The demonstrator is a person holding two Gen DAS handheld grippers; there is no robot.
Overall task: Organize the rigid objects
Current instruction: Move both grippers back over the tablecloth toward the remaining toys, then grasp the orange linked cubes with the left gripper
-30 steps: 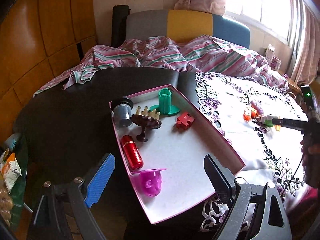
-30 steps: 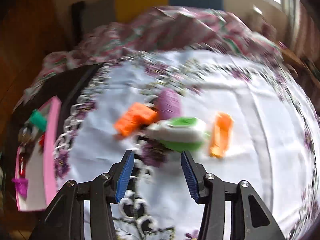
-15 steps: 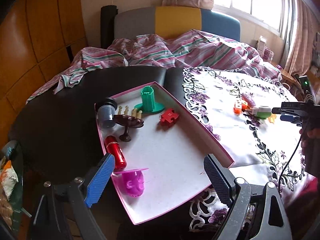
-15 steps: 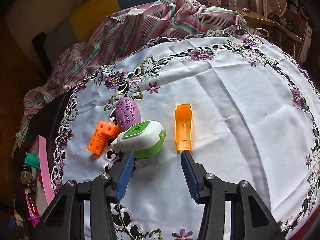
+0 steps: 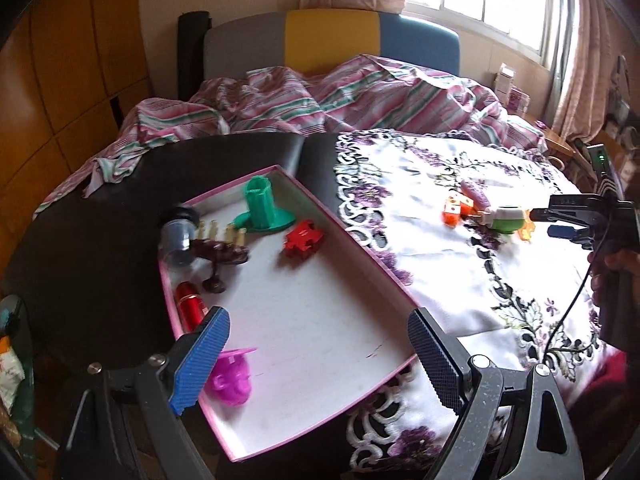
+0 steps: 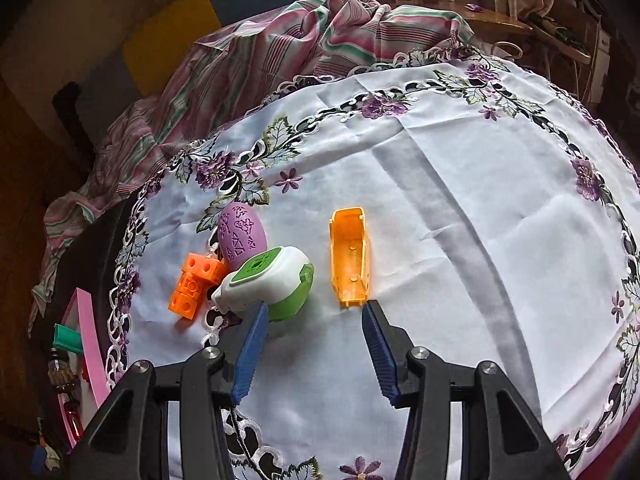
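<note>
**Both grippers spread wide, nothing held**

The right gripper (image 6: 312, 320) hovers low over the white embroidered tablecloth (image 6: 460, 200) with its 2 blue-padded fingers (image 6: 250, 354) set wide apart and nothing between them. The left fingertip sits just in front of the white-and-green rounded plastic gadget (image 6: 268, 282), overlapping its near edge in the right wrist view; whether it touches cannot be told. The right fingertip lies just beside the near end of the orange open plastic shell (image 6: 349, 258). Behind the gadget rest a purple patterned plastic egg (image 6: 241, 233) and an orange block of joined cubes (image 6: 195, 282), all 3 clustered close together.

The left gripper (image 5: 320, 354) is also spread wide and empty, hanging above the near end of the shallow pink-rimmed white tray (image 5: 372, 272). In the tray lie a green plastic stand (image 5: 262, 208), a red puzzle piece (image 5: 303, 238), a dark brown goblet (image 5: 218, 258), a grey jar with black lid (image 5: 178, 234), a red cylinder (image 5: 191, 304) and a magenta plastic toy (image 5: 232, 378).
</note>
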